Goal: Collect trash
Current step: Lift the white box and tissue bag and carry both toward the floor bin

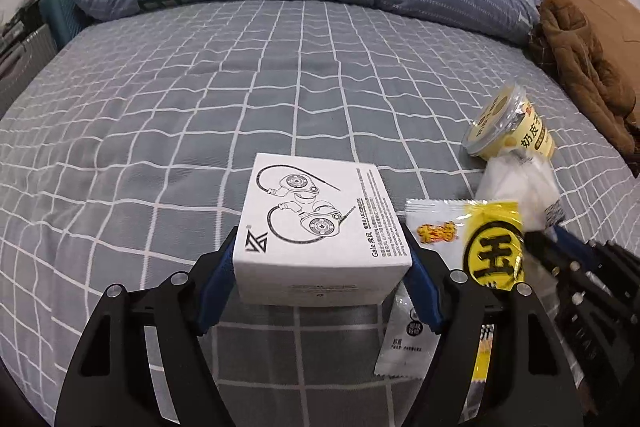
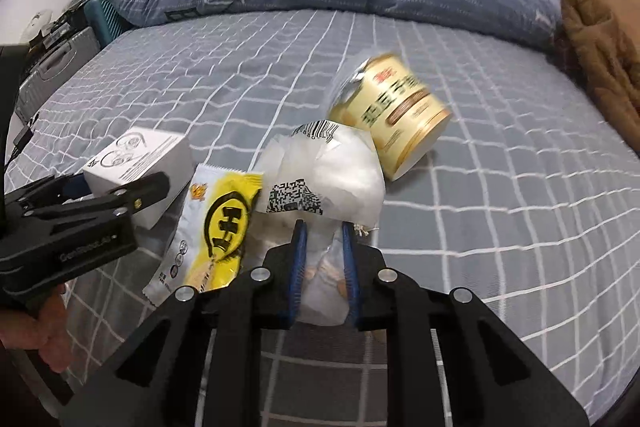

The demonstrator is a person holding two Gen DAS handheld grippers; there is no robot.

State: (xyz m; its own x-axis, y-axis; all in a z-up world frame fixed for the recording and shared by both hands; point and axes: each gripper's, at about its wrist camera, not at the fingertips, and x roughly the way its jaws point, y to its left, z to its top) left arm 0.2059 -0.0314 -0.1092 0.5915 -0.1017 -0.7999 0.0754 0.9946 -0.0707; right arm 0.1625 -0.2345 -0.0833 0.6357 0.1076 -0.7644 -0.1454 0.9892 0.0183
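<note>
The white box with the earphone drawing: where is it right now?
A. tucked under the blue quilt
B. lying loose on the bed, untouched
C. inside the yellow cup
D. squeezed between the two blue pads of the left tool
D: the white box sits between the blue pads of the left tool, both pressing its sides.
</note>
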